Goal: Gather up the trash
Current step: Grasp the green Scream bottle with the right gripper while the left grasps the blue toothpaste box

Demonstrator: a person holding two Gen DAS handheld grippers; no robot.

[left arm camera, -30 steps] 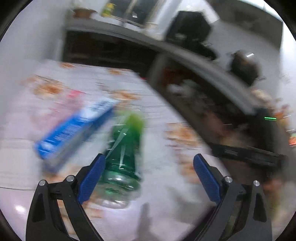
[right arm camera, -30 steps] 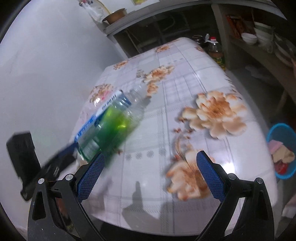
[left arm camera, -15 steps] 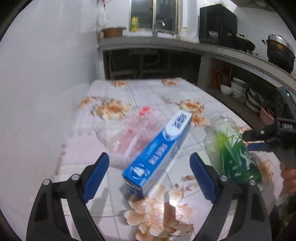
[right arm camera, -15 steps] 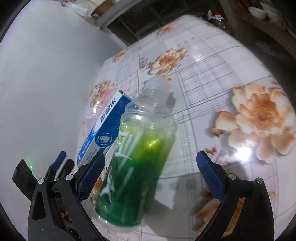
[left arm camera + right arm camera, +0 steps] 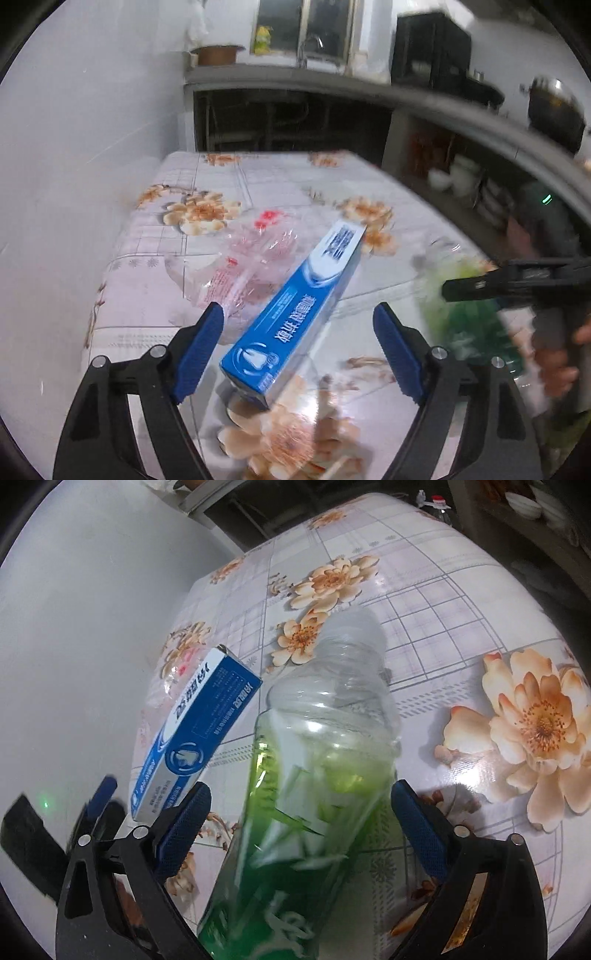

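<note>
Right now both tools sit low over the flowered table [image 5: 280, 184], each lined up on a different piece of trash. The left gripper [image 5: 299, 343] has its blue pads apart and is closing, with the near end of the blue toothpaste box [image 5: 295, 314] between them but no pad touching it yet. The box lies slantwise, its far end resting on a crumpled clear plastic bag [image 5: 243, 258] to its left. If the jaws shut as they stand, the left pad may catch a fold of the bag along with the box, or the light carton could pivot and slide out toward the near table edge.

The right gripper [image 5: 299, 823] also has its pads spread, with the green plastic bottle [image 5: 314, 775] lying on the table between them, neck pointing away. There is a visible gap on both sides, so nothing is clamped. I judge the bottle to be the riskier grab: it is round, smooth and looks empty, so a squeeze off its middle could make it roll, squirt forward, or crush.

Seen from the left camera, the right tool and the hand [image 5: 561, 354] holding it are close on the right, and the box and bottle lie just beside each other. Two closings this near could knock one item into the other.
</note>
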